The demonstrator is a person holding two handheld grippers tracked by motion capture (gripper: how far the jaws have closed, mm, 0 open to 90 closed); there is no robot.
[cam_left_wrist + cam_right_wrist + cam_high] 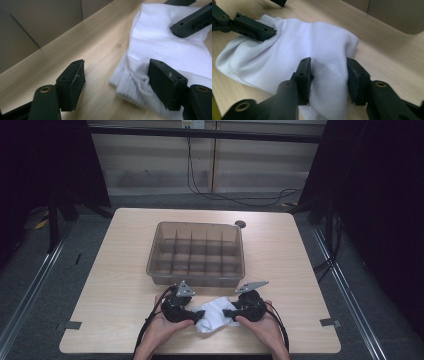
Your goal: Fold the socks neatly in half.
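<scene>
Right gripper view: right gripper (329,80) jaws pinch a fold of the white sock (294,50) on the worktop (387,47). Left gripper (116,85) jaws stand apart, one resting on the ribbed cuff, sock lying between both hands.

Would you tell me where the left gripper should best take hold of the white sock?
Probably the ribbed cuff of the white sock. It lies flat with its edge free at the left gripper, whose open jaws could slide in level from that end, one under it, one over.
</scene>
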